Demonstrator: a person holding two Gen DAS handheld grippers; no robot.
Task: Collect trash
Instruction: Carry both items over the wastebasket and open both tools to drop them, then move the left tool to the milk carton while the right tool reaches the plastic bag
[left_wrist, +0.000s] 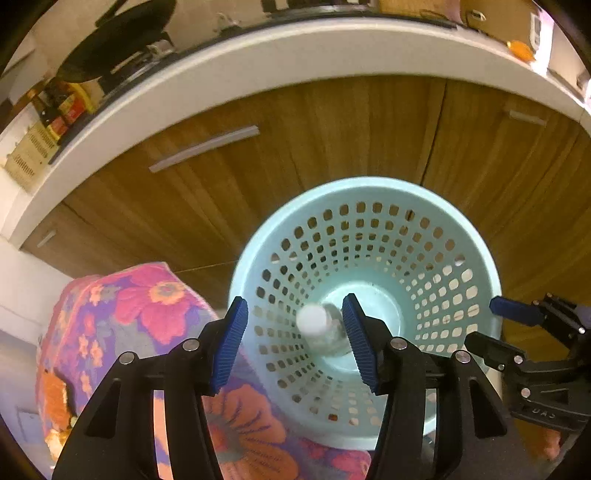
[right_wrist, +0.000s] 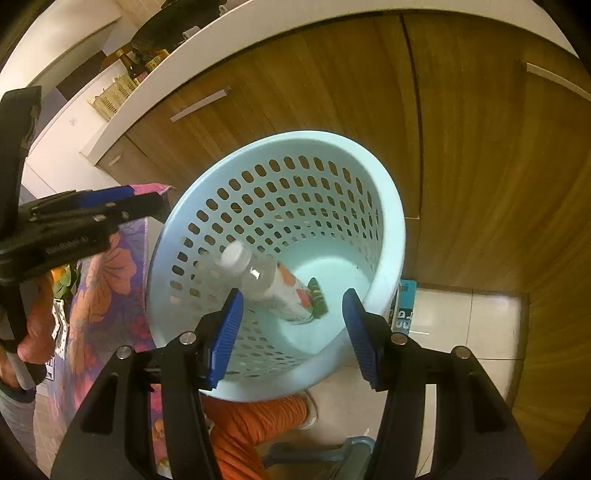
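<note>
A light blue perforated waste basket (left_wrist: 369, 206) stands on the floor by wooden cabinets; it also shows in the right wrist view (right_wrist: 384, 206). A clear plastic bottle (right_wrist: 280, 288) with a white cap and a printed label lies slanted inside it; in the left wrist view the bottle (left_wrist: 317, 325) points cap-up. My left gripper (left_wrist: 295, 343) is open and empty above the basket's mouth. My right gripper (right_wrist: 291, 328) is open and empty over the basket's near rim. Each gripper shows at the edge of the other's view.
Wooden cabinet doors (left_wrist: 332, 129) under a white countertop (left_wrist: 258, 62) stand behind the basket. A flowered cloth (left_wrist: 129, 314) covers something left of the basket. Bottles (left_wrist: 59, 110) and a dark pan (left_wrist: 110, 44) sit on the counter. The floor (right_wrist: 461, 325) is pale tile.
</note>
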